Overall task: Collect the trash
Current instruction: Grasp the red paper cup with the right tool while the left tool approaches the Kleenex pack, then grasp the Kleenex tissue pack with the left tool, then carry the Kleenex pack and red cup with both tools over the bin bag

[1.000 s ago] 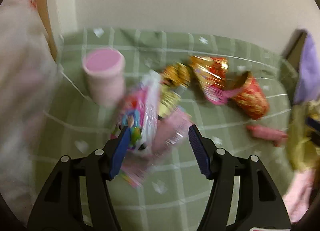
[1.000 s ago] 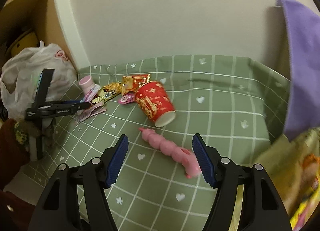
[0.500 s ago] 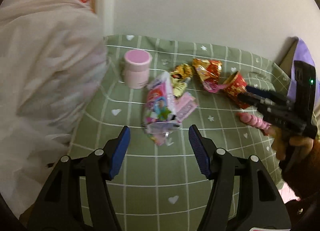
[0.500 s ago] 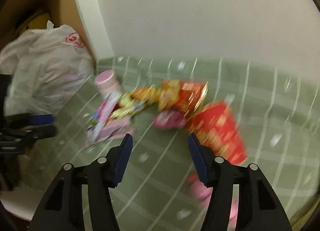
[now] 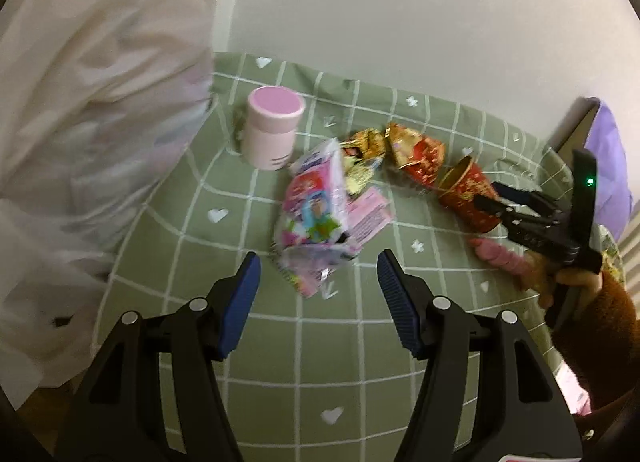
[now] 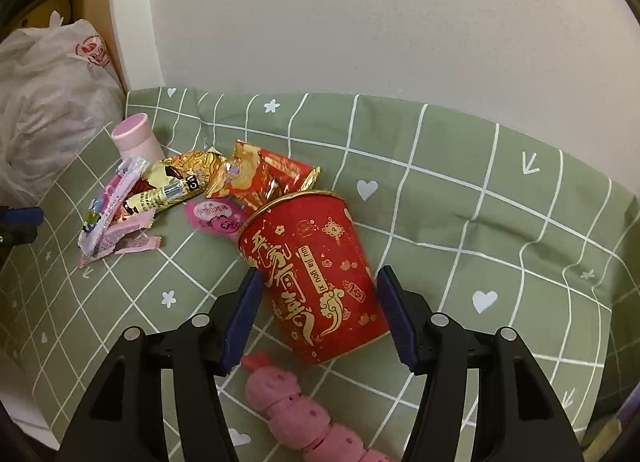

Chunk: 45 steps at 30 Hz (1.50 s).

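from my right wrist cam, nearest thing is a bumpy pink toy-looking stick (image 6: 308, 418) lying on the green checked cloth (image 6: 500, 229), right under my right gripper (image 6: 318, 294). the gripper's fingers are spread wide and sit on either side of a red paper cup (image 6: 316, 274) with gold print. the cup is tipped on its side, mouth pointing away toward the wall. pads look just beside its walls, but i can't tell if they're actually touching. can't see inside the cup from here, so no idea if there's anything in it.

just past the cup's rim there's a round pink sticker-ish lid (image 6: 214, 215), then a red and gold foil wrapper (image 6: 264, 177), a gold candy wrapper (image 6: 180, 177) and a pink cartoon snack bag (image 6: 110, 213), all in a loose pile. behind those stands a pink lidded tub (image 6: 136, 135), upright, lid on. furthest left is a white plastic bag (image 6: 48, 101) with a red logo, bulging, contents too hazy to make out.

left wrist cam: my left gripper (image 5: 318, 290) is spread wide too, holding nothing, hovering just short of the cartoon snack bag (image 5: 316, 217). the pink tub (image 5: 274, 127) is beyond it and the white bag (image 5: 92, 101) fills the left side.
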### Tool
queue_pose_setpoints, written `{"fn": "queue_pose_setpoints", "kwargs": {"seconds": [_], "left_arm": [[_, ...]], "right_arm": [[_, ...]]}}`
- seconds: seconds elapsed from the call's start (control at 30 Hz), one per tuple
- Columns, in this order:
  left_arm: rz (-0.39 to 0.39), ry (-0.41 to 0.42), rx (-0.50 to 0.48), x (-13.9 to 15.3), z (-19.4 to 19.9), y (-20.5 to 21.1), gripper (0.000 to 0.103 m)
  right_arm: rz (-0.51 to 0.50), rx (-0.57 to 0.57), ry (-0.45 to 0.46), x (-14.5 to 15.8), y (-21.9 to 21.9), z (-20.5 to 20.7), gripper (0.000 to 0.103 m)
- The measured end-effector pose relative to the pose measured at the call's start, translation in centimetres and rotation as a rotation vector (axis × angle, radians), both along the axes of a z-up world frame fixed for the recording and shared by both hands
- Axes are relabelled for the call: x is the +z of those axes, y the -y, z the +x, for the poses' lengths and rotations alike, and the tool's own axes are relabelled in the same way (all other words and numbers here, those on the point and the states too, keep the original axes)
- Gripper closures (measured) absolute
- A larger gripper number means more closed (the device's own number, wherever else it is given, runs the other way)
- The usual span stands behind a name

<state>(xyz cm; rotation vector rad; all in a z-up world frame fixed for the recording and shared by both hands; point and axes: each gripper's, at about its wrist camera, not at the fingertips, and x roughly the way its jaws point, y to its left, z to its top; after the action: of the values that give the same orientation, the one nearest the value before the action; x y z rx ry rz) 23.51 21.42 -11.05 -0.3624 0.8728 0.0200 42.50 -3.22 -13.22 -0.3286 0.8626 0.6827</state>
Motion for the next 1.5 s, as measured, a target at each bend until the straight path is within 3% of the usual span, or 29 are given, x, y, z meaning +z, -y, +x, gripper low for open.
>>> {"fn": "queue_pose_setpoints", "kwargs": {"seconds": [0.17,0.3,0.43,0.57,0.83,0.87,0.93,1.0,1.13,1.5], "left_arm": [[-0.102,0.010,-0.009,-0.3,1.4,0.4,0.033],[-0.059,-0.023,-0.020,-0.5,2.3,1.3,0.033],[-0.009,-0.026,0.006,-0.3,2.7,1.5,0.033],[-0.024,-0.034,0.042,-0.5,3.0,0.5,0.033],[-0.061,-0.091,0.112,-2.5,5.4,-1.0,0.035],[-0.074,-0.103,0.115,-2.9,5.9,-1.1,0.037],[-0.103,-0.128,0.104,-3.6,6.8,-1.1,0.051],[-0.093,-0.133,0.093,-3.8,7.0,-0.8,0.073],[-0.083,-0.090,0.070,-2.8,6.6,0.0,0.089],[-0.074,0.115,0.005,5.2,6.2,3.0,0.090]], "right_arm": [[-0.033,0.014,-0.035,-0.3,1.0,-0.7,0.048],[-0.015,0.010,-0.054,-0.5,2.3,-0.8,0.049],[0.111,-0.052,-0.042,1.9,4.4,-1.6,0.052],[0.173,-0.061,-0.030,4.5,5.2,-3.6,0.052],[0.131,-0.059,-0.097,3.5,6.4,-7.6,0.052],[0.128,-0.064,-0.105,3.3,6.7,-8.0,0.052],[0.129,-0.082,-0.109,3.2,7.1,-8.6,0.051],[0.132,-0.095,-0.104,3.1,7.2,-9.2,0.051],[0.142,-0.120,-0.084,3.9,8.0,-9.6,0.051],[0.153,-0.202,0.006,7.4,9.6,-11.0,0.051]]}}
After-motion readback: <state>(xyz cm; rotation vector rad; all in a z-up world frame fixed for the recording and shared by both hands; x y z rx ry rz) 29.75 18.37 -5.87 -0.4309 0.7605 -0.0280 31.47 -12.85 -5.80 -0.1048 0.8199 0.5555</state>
